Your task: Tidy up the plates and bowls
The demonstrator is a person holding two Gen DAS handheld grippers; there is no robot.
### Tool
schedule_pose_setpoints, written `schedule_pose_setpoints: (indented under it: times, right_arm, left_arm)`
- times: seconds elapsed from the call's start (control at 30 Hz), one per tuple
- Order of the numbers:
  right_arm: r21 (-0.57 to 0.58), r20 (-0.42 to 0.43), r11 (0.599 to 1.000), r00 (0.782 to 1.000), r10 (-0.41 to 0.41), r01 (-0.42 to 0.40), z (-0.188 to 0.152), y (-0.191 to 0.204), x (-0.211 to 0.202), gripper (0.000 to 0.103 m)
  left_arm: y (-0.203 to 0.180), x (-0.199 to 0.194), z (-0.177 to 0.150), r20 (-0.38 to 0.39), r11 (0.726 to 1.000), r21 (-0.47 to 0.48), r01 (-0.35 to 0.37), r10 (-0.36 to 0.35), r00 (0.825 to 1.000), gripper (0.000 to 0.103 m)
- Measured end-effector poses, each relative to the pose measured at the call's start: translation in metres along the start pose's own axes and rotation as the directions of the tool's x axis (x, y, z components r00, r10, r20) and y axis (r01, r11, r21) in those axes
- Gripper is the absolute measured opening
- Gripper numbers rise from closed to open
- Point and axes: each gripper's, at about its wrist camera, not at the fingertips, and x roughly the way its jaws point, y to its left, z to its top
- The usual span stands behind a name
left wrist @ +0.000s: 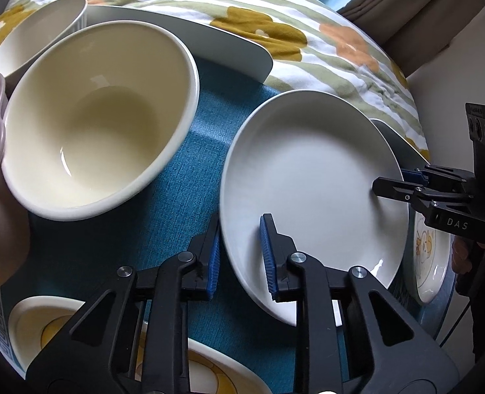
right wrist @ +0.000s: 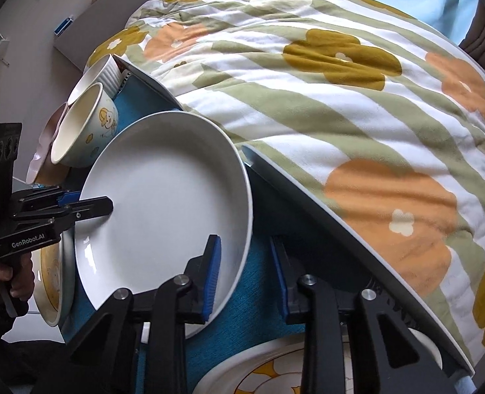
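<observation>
Both tools straddle the white plate's (left wrist: 311,184) rim: the left gripper (left wrist: 240,256) narrowed on its near edge, the right gripper (right wrist: 247,272) on the opposite side. Left of the plate sits the cream bowl (left wrist: 94,121); beyond the plate lies the flowered quilt (right wrist: 357,105).

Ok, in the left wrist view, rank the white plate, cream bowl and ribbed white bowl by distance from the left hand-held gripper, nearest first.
1. White plate: its rim sits between the fingers of the left hand-held gripper.
2. Cream bowl: upper left, across the blue mat.
3. Ribbed white bowl: far top left, behind the cream bowl.
</observation>
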Motion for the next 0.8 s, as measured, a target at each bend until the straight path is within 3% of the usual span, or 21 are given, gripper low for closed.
schedule_pose_setpoints:
  times: [0.07,0.13,0.8]
  right_arm:
    - [0.006,-0.008,0.999,0.999,0.040,-0.040,0.000,0.003,0.003,0.020]
    - [-0.006,0.006,1.000,1.000,0.012,-0.012,-0.002,0.008,0.003,0.020]
    - [0.023,0.050,1.000,0.999,0.000,-0.001,-0.008,0.014,-0.007,0.020]
  left_arm:
    - [0.000,0.000,0.000,0.001,1.000,0.002,-0.005,0.005,1.000,0.020]
    - [-0.001,-0.001,0.000,0.004,1.000,0.009,-0.012,0.012,1.000,0.020]
    - [-0.013,-0.017,0.002,0.040,0.998,0.039,-0.051,0.050,0.998,0.020]
